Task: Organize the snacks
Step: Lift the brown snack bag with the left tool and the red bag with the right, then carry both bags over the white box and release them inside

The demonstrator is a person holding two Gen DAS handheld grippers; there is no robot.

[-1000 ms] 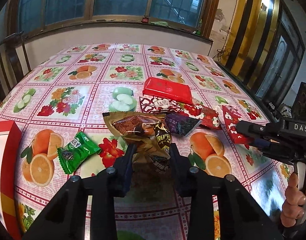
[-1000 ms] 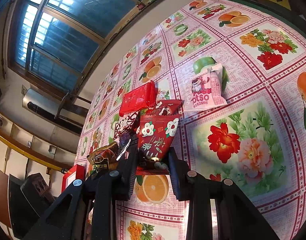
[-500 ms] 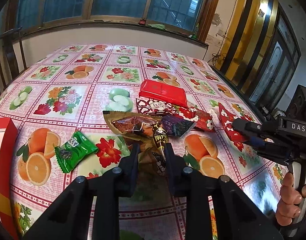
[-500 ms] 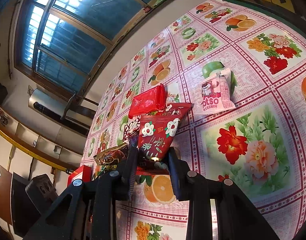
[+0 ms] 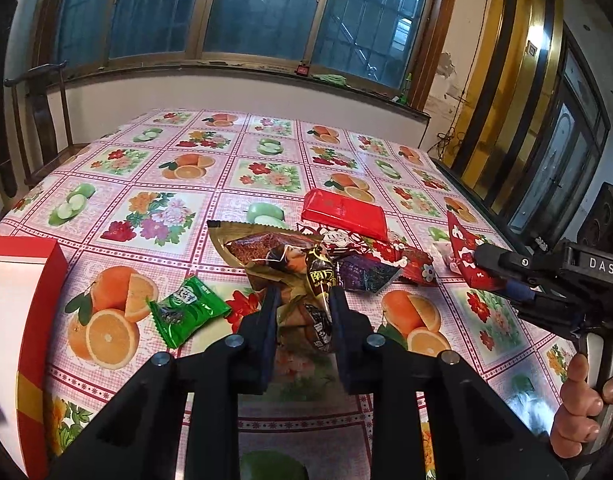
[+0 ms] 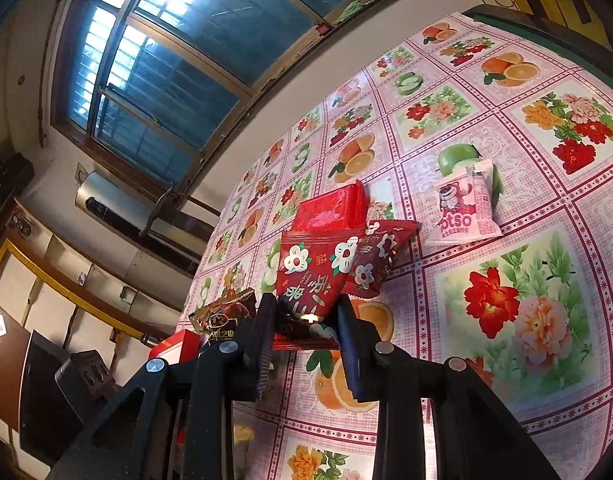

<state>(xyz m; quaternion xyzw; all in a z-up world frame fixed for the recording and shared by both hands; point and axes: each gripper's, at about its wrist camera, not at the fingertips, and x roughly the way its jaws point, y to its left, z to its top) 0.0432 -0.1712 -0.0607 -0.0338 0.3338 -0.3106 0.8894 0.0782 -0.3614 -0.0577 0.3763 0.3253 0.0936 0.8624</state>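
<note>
My left gripper (image 5: 302,308) is shut on a bunch of brown and gold snack packets (image 5: 266,252), with a dark packet with yellow characters (image 5: 320,280) among them. The bunch hangs tilted just above the flowered tablecloth (image 5: 166,216). My right gripper (image 6: 306,316) is shut on a red packet with white flowers (image 6: 314,276), held above the table. In the left wrist view that right gripper (image 5: 480,258) comes in from the right with the red packet (image 5: 458,248) at its tip. The brown and gold bunch (image 6: 226,312) shows at lower left in the right wrist view.
On the cloth lie a green packet (image 5: 186,308), a flat red pack (image 5: 342,212), a purple packet (image 5: 366,276), dark red flowered packets (image 6: 380,256) and a pink packet (image 6: 462,208). A red and white box (image 5: 22,312) stands at the left edge. A hand (image 5: 582,400) grips the right handle.
The left fingers have closed on the brown and gold packets and lifted them slightly. The right gripper holds the red packet as before, nearly still.
</note>
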